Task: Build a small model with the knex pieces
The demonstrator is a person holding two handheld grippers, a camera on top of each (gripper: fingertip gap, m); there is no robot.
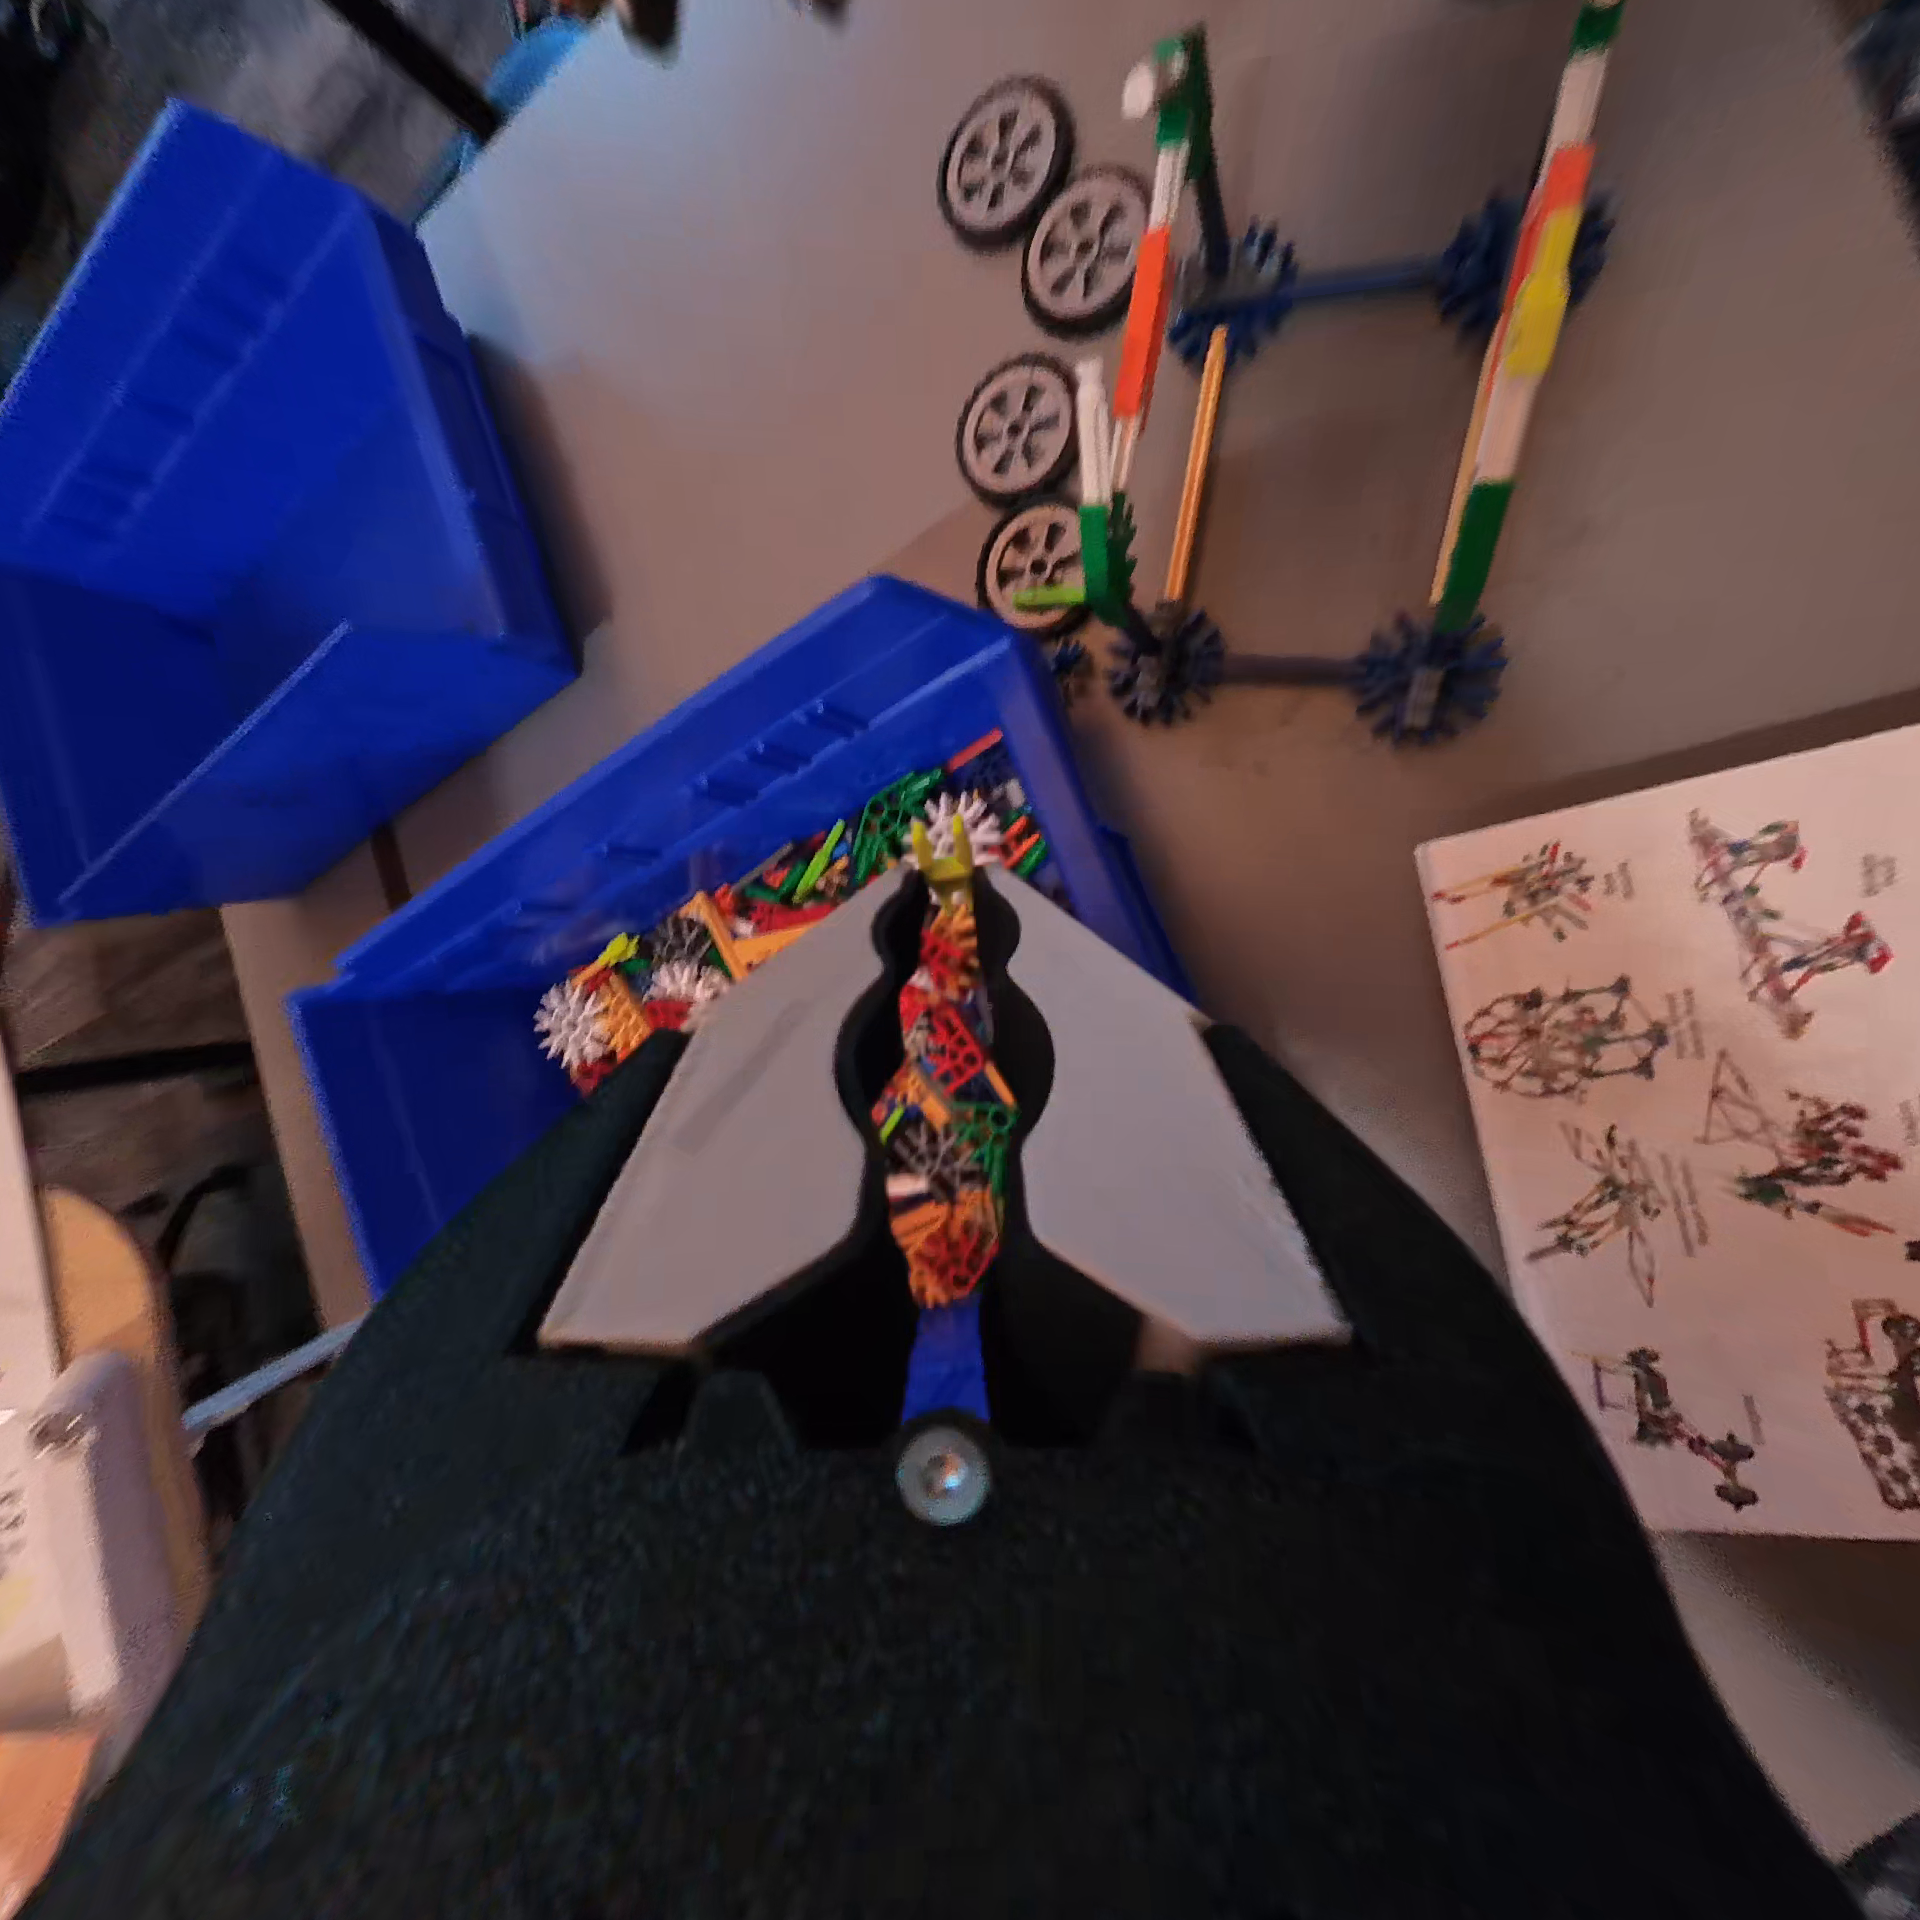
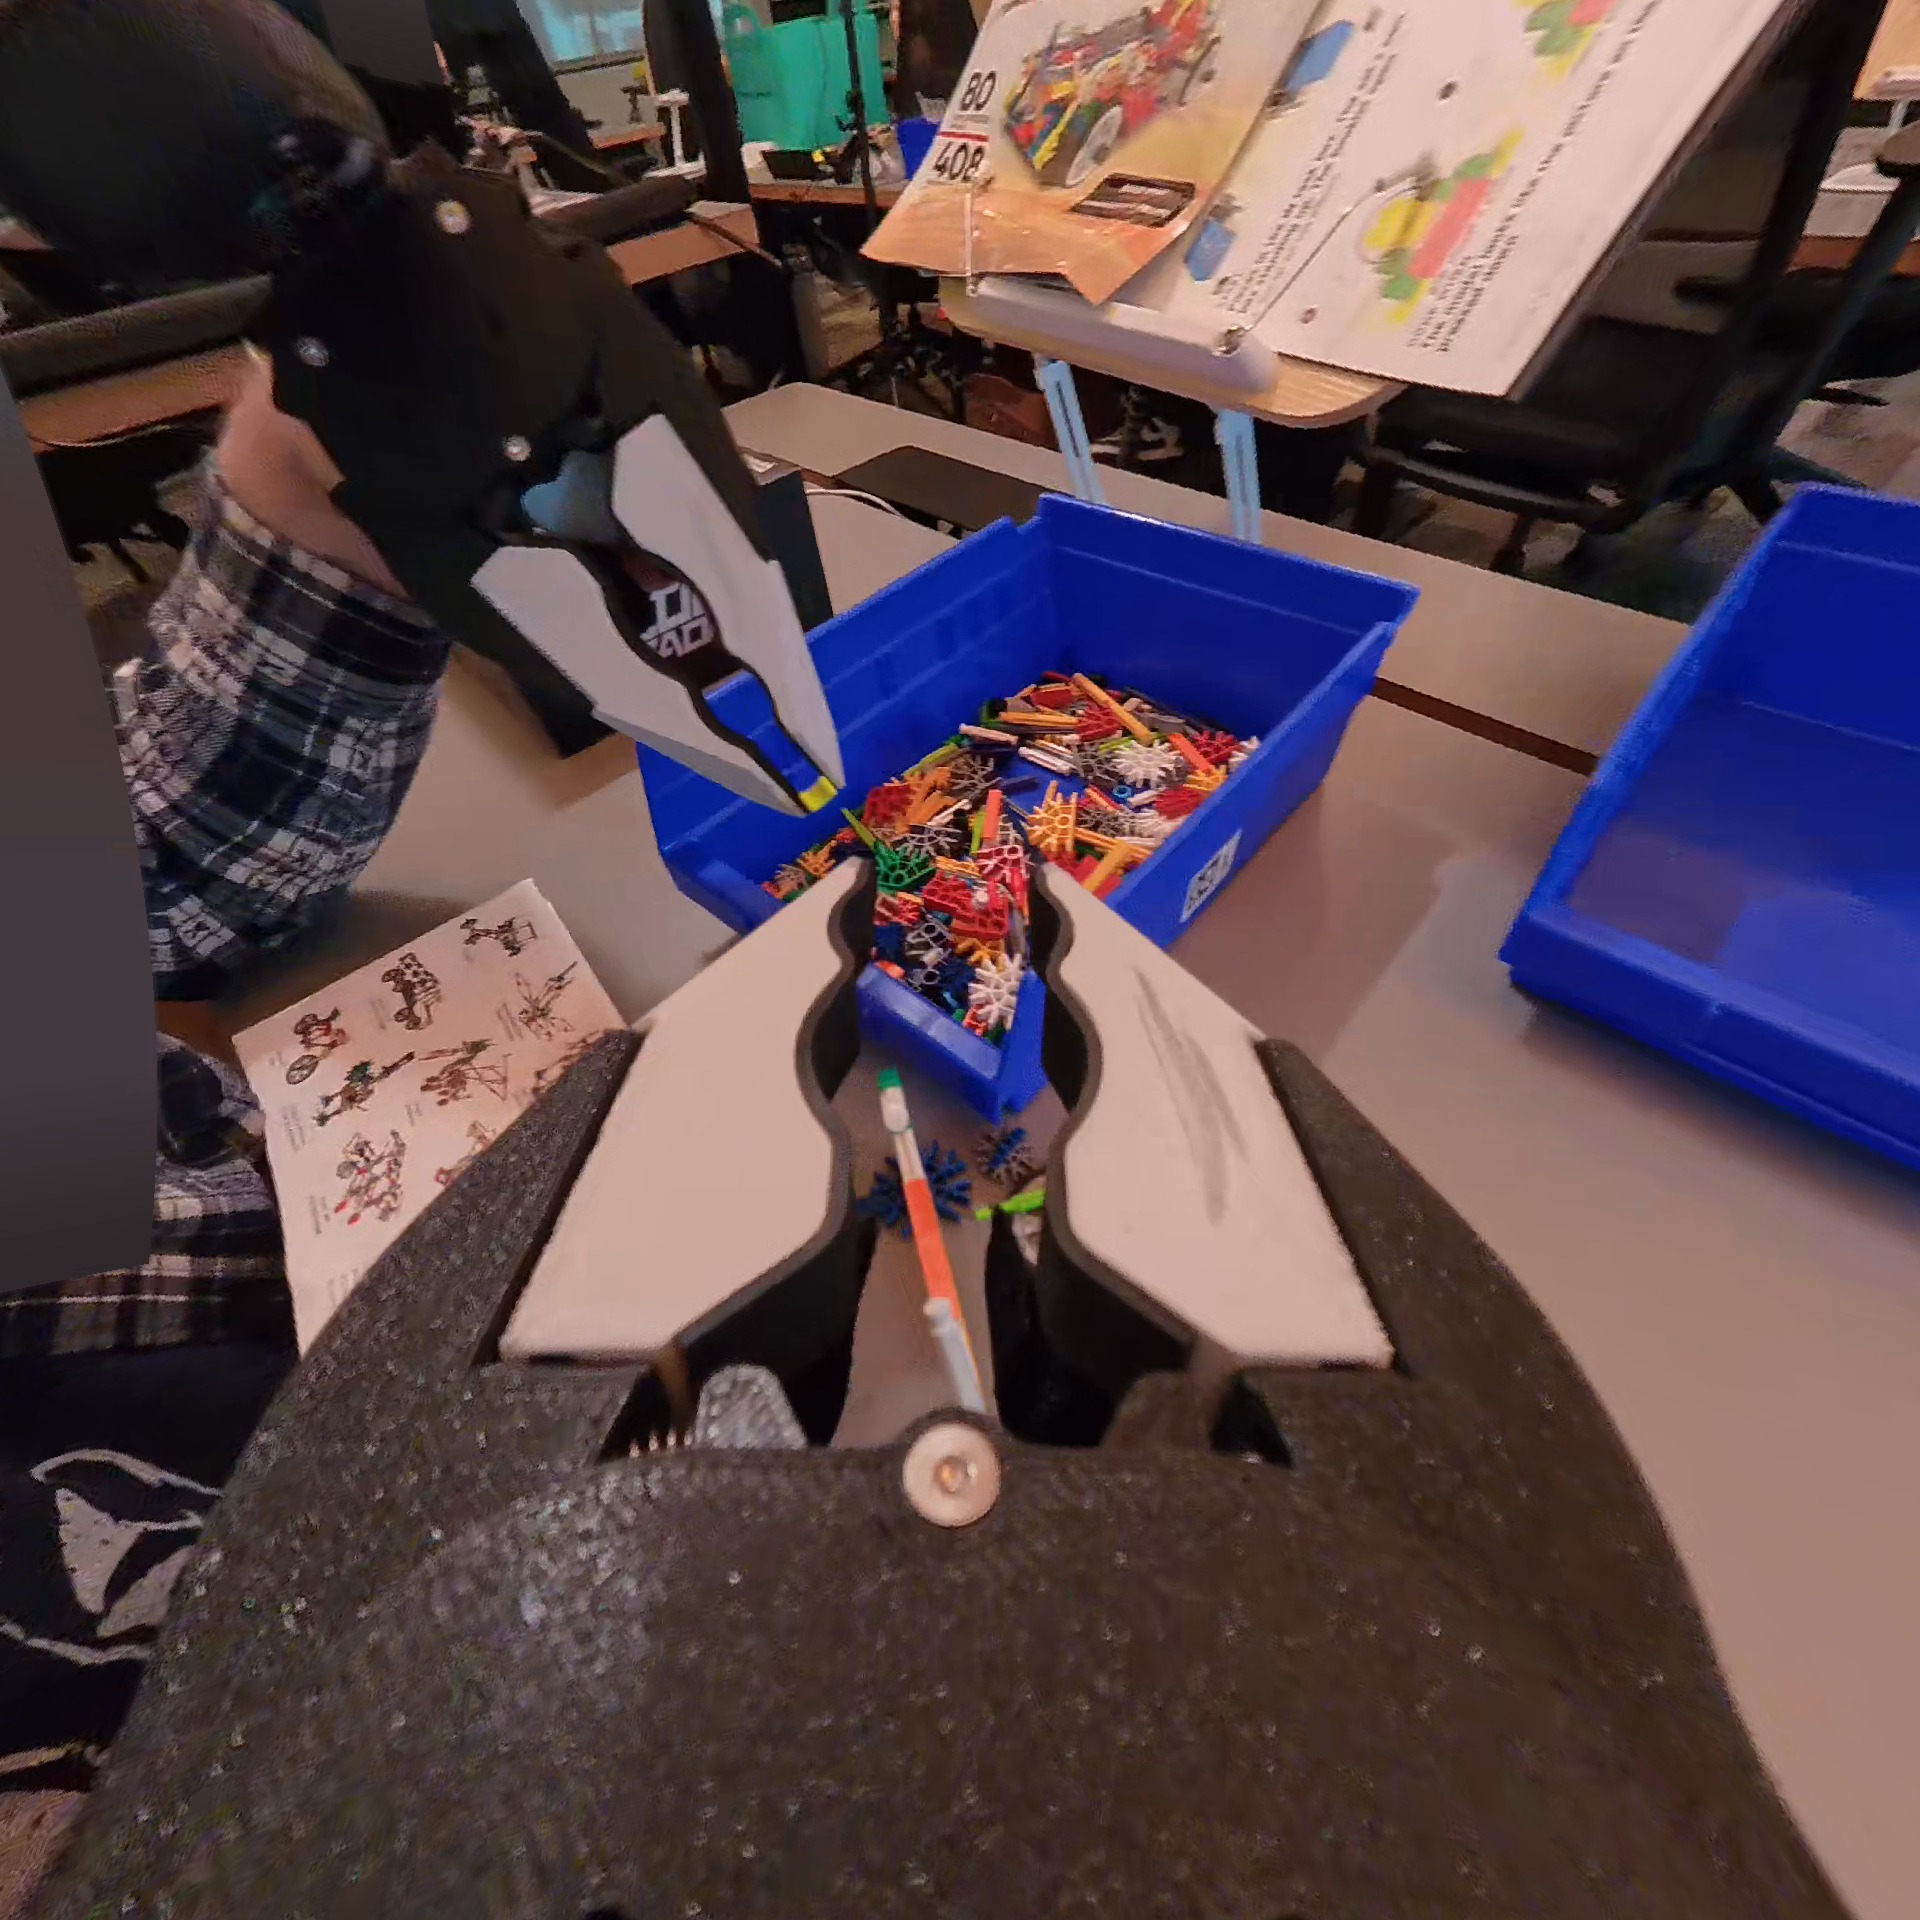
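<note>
**Yellow connector pinched over the parts bin**

My left gripper (image 1: pixel 943 868) has its fingers closed to a narrow slit, pinching a small yellow connector (image 1: pixel 943 857) at the very tips. The piece is a short yellow clip with a two-pronged, forked end; its long axis runs along my fingers, and the fork points forward, away from me and out past the tips. In the right wrist view the same left gripper (image 2: pixel 821 795) slants down from the upper left, with the yellow piece (image 2: pixel 818 793) just over the near-left corner of the blue parts bin (image 2: pixel 1195 603), above the heap of mixed connectors and rods (image 2: pixel 1039 821) in red, orange, green, white and blue.

Near left on the grey table (image 2: pixel 1507 1143) lies an instruction sheet (image 2: pixel 416 1039) printed with small model drawings.

My right gripper (image 2: pixel 951 883) stands partly open and empty, fingers apart, its tips hanging by the near end of the bin. Between my fingers, on the table, lies an orange, white and green rod assembly (image 2: pixel 920 1195) running near to far, joined to dark blue snowflake connectors (image 2: pixel 930 1184).

Far right sits an empty blue bin (image 2: pixel 1714 883). In the left wrist view, four grey wheels (image 1: pixel 1023 364) lie beside a rod-and-connector frame (image 1: pixel 1340 416).
</note>
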